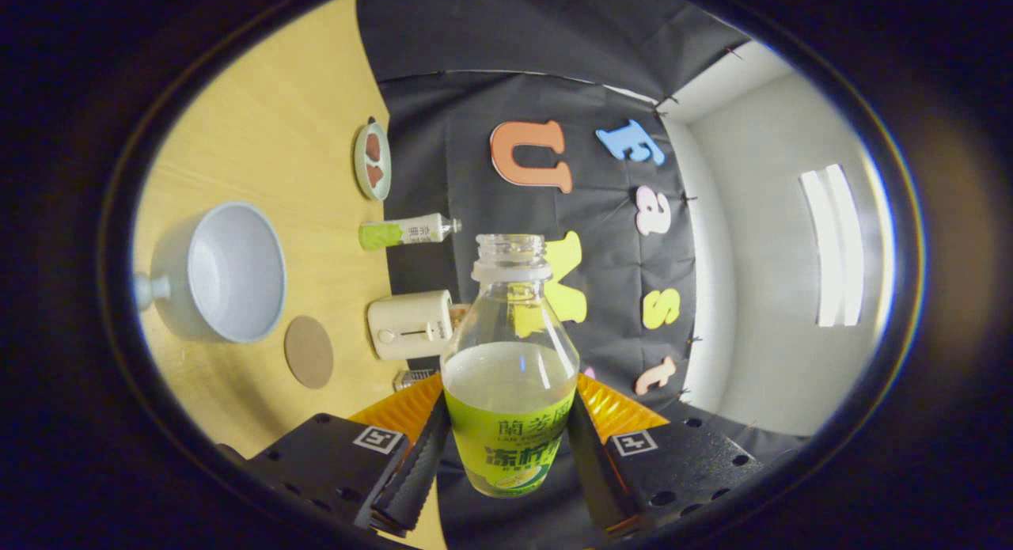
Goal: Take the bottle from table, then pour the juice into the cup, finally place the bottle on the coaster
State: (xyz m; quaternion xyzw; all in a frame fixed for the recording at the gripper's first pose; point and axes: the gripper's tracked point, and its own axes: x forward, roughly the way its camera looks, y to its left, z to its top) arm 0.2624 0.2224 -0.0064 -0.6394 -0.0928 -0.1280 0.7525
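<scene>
The tongs (506, 455) pinch a clear plastic bottle (510, 360) between both ribbed black fingers (411, 471), closed no further than the width of its green-labelled lower body. The bottle is uncapped, about half full of pale cloudy juice, with rounded shoulders narrowing to a threaded neck. Its long axis runs straight ahead along the fingers, mouth pointing away from the tongs, while the pale wooden bench (269, 123) stands rotated to one side. On the bench, nearest the fingers, lies a flat round brown coaster (309, 351), just beside a wide, smooth light-blue cup (225, 271) with a side handle. Near the booth's wall sit a cream boxy appliance (410, 324), a second capped bottle (407, 232) with a green label, and a small saucer (372, 161) holding reddish pieces.
</scene>
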